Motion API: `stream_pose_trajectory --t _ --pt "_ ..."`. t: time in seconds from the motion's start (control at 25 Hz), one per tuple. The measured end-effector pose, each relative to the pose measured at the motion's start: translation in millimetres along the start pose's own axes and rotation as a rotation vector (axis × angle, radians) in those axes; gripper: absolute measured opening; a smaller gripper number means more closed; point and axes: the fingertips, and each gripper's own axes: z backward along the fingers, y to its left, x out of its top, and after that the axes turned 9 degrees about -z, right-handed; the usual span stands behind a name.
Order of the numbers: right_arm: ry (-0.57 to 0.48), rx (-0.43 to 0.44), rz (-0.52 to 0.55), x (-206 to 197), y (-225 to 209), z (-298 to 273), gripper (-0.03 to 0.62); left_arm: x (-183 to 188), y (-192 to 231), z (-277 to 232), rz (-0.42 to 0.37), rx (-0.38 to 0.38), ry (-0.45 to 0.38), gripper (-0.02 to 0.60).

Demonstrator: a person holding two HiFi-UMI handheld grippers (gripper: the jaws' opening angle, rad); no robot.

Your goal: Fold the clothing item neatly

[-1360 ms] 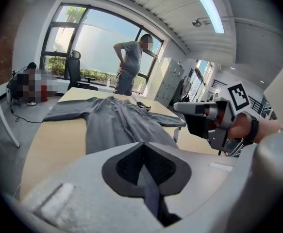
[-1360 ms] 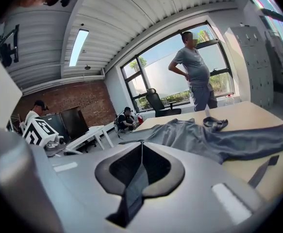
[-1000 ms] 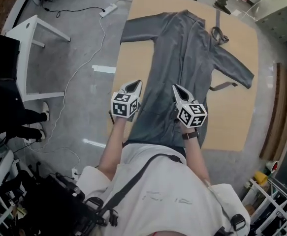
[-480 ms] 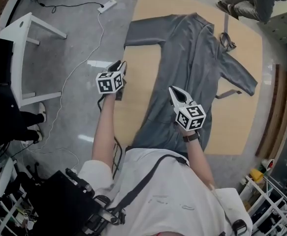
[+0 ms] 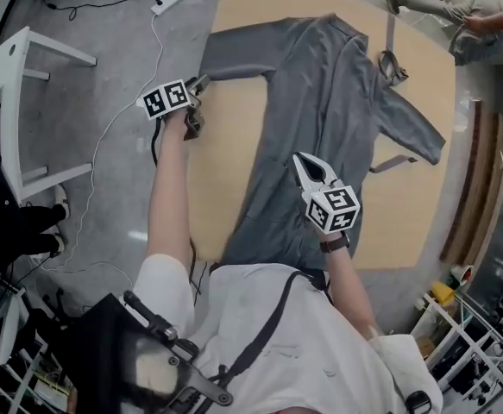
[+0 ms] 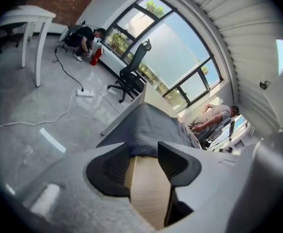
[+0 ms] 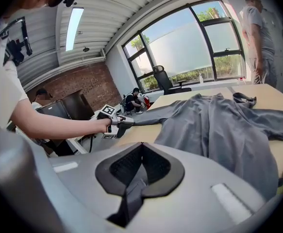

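A long grey robe (image 5: 320, 119) lies spread flat on the wooden counter (image 5: 221, 166), collar at twelve o'clock and hem at six, right in front of the person. The left tongs (image 5: 199, 83) are out at ten o'clock by the end of one sleeve (image 5: 234, 54). Their jaws have just been opening and stand wide, with only bare wood between them and the cuff (image 6: 141, 130) just past the tips. The right tongs (image 5: 301, 160) hover over the robe's skirt around five o'clock, jaws closed together; I can't tell whether any cloth is nipped in them.

Folding that sleeve in looks like the step in hand. To do it well, I'd slide one jaw under the cuff edge, catch both layers, then carry the sleeve toward three o'clock, low and taut, so it lands flat on the chest. The right tongs could steady the body against dragging.
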Motion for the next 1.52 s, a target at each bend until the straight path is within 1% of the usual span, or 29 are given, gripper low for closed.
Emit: stream_pose_trajectory --t 0.04,0.08,0.12,0.16,0.28,0.36,0.4,0.48,0.56,0.64,0.72,0.8,0.88,0.92,0.96,1.0,1.04,1.08,1.12,1.16,1.24,1.32,1.44,1.52 --pt "-0.005 -0.003 -0.002 2.0 -3.0 1.2 0.005 0.0 1.7 -1.7 0.005 0.002 0.017 0.168" --pt "-0.01 -0.005 -0.005 3.5 -6.3 2.9 0.005 1.4 3.8 -1.7 -0.009 0.022 0.025 0.132" --pt "-0.013 -0.009 -0.009 4.2 -9.9 5.5 0.005 4.6 4.9 -0.1 -0.044 0.052 0.024 0.051" --pt "-0.016 -0.013 -0.013 4.8 -13.4 8.7 0.005 9.4 3.0 2.6 -0.093 0.077 0.016 0.02" --pt "-0.036 -0.026 -0.028 8.7 -22.1 19.9 0.005 34.8 -20.0 15.2 -0.269 0.111 -0.029 0.014" --pt "-0.053 -0.035 -0.04 11.5 -26.4 27.5 0.005 59.2 -46.6 29.2 -0.402 0.132 -0.073 0.014" --pt "-0.063 -0.039 -0.045 12.6 -28.2 31.5 0.005 71.7 -65.7 36.8 -0.48 0.136 -0.097 0.014" --pt "-0.087 -0.049 -0.057 14.9 -32.4 40.6 0.005 89.9 -115.2 47.2 -0.658 0.119 -0.133 0.014" --pt "-0.112 -0.061 -0.074 15.9 -37.8 52.0 0.005 92.1 -171.5 50.2 -0.842 0.089 -0.144 0.014" --pt "-0.136 -0.073 -0.099 14.6 -44.8 65.3 0.005 75.6 -228.2 46.7 -1.013 0.042 -0.134 0.014" --pt "-0.165 -0.088 -0.132 12.4 -53.6 78.4 0.005 40.4 -279.7 36.9 -1.197 -0.024 -0.092 0.015" --pt "-0.2 -0.114 -0.176 8.4 -62.7 89.6 0.005 -11.2 -317.4 23.0 -1.385 -0.103 -0.006 0.015" --pt "-0.227 -0.147 -0.218 1.6 -73.3 100.0 0.005 -70.5 -340.4 8.8 -1.55 -0.179 0.1 0.015" --pt "-0.234 -0.161 -0.232 -1.3 -80.3 105.2 0.005 -100.5 -347.5 0.8 -1.612 -0.214 0.15 0.015" --pt "-0.238 -0.174 -0.24 -3.5 -88.6 110.3 0.005 -129.3 -351.3 -8.8 -1.654 -0.246 0.196 0.015" --pt "-0.241 -0.185 -0.248 -5.4 -97.7 114.9 0.005 -156.5 -350.9 -20.0 -1.676 -0.273 0.239 0.017" --pt "-0.242 -0.196 -0.257 -8.1 -106.4 119.0 0.005 -181.5 -345.9 -31.4 -1.676 -0.292 0.282 0.022" --pt "-0.242 -0.208 -0.27 -12.1 -114.0 122.4 0.005 -203.3 -337.2 -40.5 -1.657 -0.303 0.325 0.054" --pt "-0.239 -0.22 -0.284 -17.2 -120.0 125.0 0.005 -220.2 -327.3 -45.4 -1.62 -0.306 0.362 0.113" --pt "-0.235 -0.23 -0.295 -22.2 -124.4 127.0 0.005 -229.9 -318.7 -45.7 -1.568 -0.299 0.381 0.132" --pt "-0.224 -0.242 -0.292 -27.3 -129.4 127.8 0.005 -227.9 -308.8 -37.6 -1.444 -0.259 0.357 0.132" --pt "-0.205 -0.231 -0.255 -24.6 -129.9 118.6 0.005 -210.4 -301.3 -27.1 -1.345 -0.2 0.302 0.132" --pt "-0.153 -0.169 -0.176 -14.4 -120.9 83.3 0.023 -184.8 -283.2 -12.7 -1.229 -0.129 0.245 0.132" --pt "-0.108 -0.125 -0.095 -4.2 -110.1 54.3 0.026 -173.8 -268.1 -3.1 -1.179 -0.092 0.232 0.13"
